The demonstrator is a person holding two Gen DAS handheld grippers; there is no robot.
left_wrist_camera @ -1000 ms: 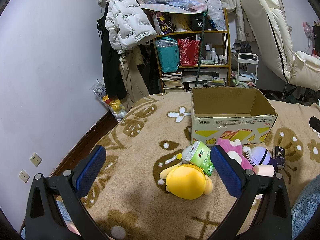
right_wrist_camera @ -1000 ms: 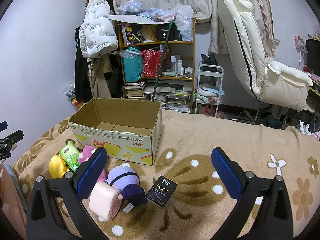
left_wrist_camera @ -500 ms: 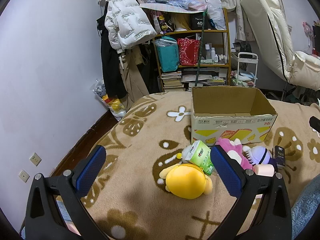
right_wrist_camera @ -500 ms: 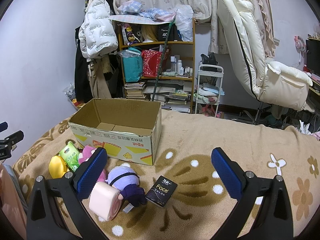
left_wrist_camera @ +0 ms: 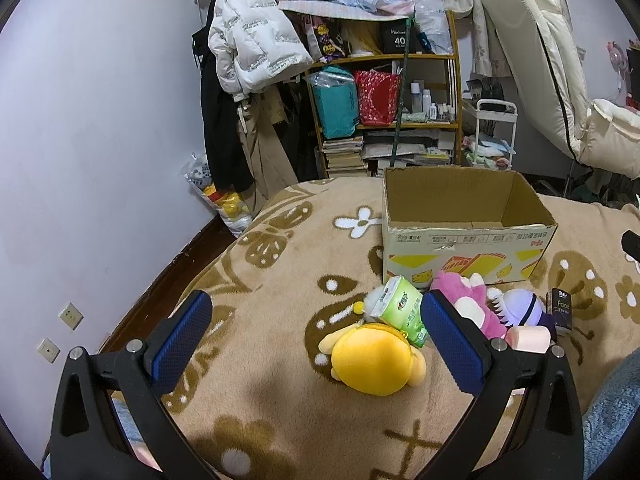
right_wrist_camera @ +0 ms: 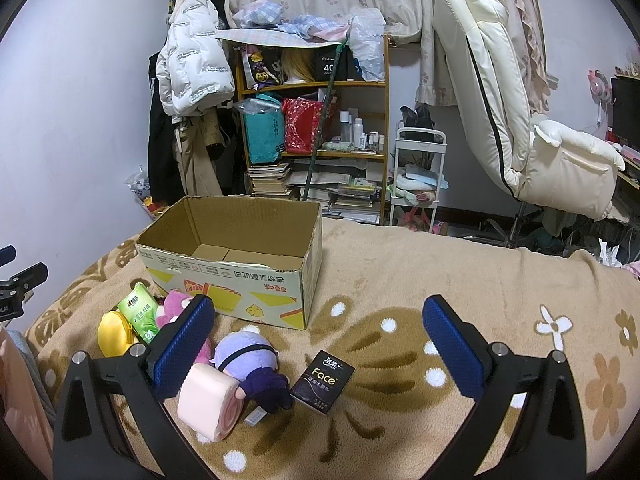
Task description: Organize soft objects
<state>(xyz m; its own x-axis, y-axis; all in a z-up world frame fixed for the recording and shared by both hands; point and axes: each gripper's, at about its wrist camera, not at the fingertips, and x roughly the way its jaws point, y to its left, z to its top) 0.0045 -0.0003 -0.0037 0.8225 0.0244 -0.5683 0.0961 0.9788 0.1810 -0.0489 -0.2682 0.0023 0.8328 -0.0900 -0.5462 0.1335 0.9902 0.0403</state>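
Cardboard box (right_wrist_camera: 240, 276) sits open-topped behind crowded plush toys (left_wrist_camera: 376, 360); both grippers' fingers (left_wrist_camera: 182, 336) (right_wrist_camera: 452, 344) gape wide, empty.

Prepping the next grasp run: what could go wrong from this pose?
1. The green tissue pack leans on the yellow plush; closing the open left gripper on the plush may catch or topple the pack.
2. The pink plush, purple doll and pink roll lie bunched together, so the open right gripper could grab two.
3. The cardboard box sits on soft blanket; a bump may shift it.
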